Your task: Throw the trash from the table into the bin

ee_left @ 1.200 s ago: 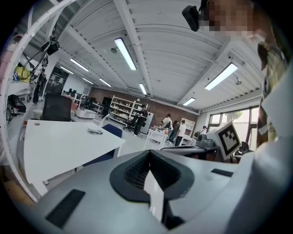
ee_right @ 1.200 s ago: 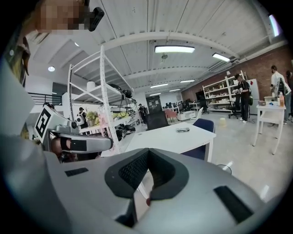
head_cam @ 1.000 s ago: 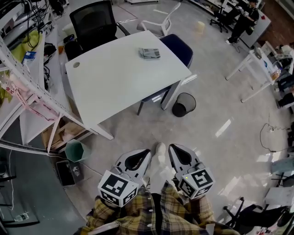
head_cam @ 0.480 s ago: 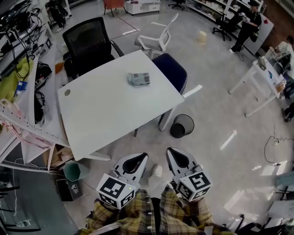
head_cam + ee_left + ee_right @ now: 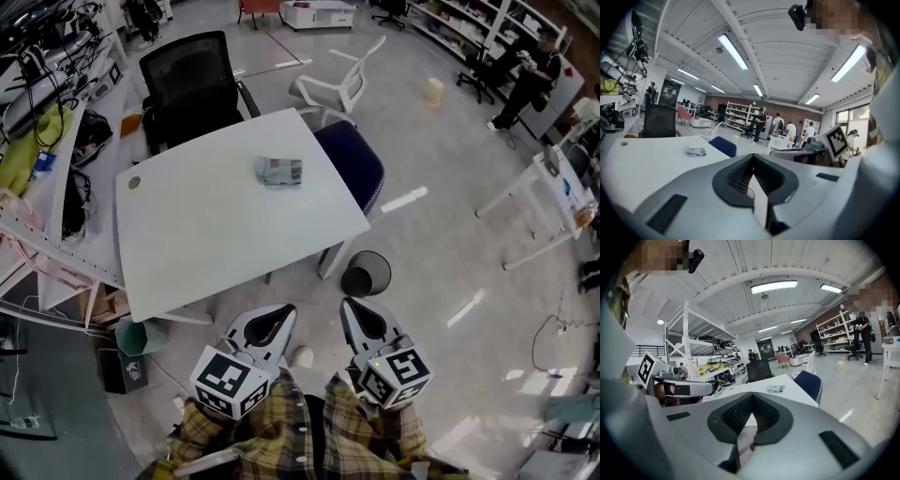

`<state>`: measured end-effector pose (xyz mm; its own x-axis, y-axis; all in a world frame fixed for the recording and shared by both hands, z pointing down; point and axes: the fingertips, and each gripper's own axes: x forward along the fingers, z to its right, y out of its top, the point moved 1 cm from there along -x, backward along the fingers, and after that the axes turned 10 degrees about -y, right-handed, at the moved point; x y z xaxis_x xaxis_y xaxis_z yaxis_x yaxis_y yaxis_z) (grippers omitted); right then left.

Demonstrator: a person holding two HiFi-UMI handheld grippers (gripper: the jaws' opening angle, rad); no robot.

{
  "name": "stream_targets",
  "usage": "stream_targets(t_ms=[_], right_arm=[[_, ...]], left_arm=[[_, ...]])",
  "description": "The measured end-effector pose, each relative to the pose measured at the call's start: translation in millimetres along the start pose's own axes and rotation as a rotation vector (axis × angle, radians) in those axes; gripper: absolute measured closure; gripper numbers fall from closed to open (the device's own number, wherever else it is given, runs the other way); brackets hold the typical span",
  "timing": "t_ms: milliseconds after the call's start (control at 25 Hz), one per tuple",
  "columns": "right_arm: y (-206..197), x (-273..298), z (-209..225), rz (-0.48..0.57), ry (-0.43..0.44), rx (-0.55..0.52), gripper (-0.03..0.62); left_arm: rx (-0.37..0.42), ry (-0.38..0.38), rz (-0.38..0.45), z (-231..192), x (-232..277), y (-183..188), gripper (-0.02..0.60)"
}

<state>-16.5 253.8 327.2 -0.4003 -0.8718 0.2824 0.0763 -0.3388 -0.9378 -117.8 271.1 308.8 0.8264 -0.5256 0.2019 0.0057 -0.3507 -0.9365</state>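
Observation:
A crumpled grey packet of trash (image 5: 279,171) lies on the far side of the white table (image 5: 206,234). It also shows in the left gripper view as the packet (image 5: 696,151) and in the right gripper view as the packet (image 5: 776,388). A black mesh bin (image 5: 366,274) stands on the floor by the table's near right leg. My left gripper (image 5: 284,311) is held low before the table's near edge, shut and empty. Just beside the bin, my right gripper (image 5: 348,306) is shut too, with nothing in it. Both point toward the table.
A black office chair (image 5: 192,70), a white chair (image 5: 342,84) and a blue chair (image 5: 352,164) ring the table's far side. Cluttered shelving (image 5: 47,141) runs along the left. A small green bin (image 5: 131,337) sits at the table's near left corner. A person (image 5: 530,75) stands far right.
The table and the black bin have drawn closer to both grippers as the person walks forward. Both grippers stay shut and side by side.

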Motion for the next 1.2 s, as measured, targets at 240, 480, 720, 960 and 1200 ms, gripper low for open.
stream_targets(t_ms=[240, 480, 720, 960, 1200], right_arm=[[2.3, 25.8, 14.9, -0.02, 0.027, 0.017, 0.595], [8.0, 56.1, 23.4, -0.038, 0.022, 0.011, 0.595], [24.1, 105.4, 35.4, -0.057, 0.01, -0.013, 0.595], [53.7, 190.3, 32.6, -0.072, 0.015, -0.055, 0.595], [68.9, 262.8, 47.8, -0.088, -0.028, -0.032, 0.595]], left_arm=[[-0.012, 0.034, -0.025, -23.8, 16.4, 1.5, 0.574], [-0.015, 0.022, -0.018, -54.1, 38.8, 14.0, 0.574], [-0.012, -0.005, 0.013, -98.7, 66.2, 39.8, 0.574], [-0.021, -0.001, 0.023, -170.3, 78.1, 65.1, 0.574], [-0.047, 0.013, 0.018, -234.6, 80.6, 78.1, 0.574]])
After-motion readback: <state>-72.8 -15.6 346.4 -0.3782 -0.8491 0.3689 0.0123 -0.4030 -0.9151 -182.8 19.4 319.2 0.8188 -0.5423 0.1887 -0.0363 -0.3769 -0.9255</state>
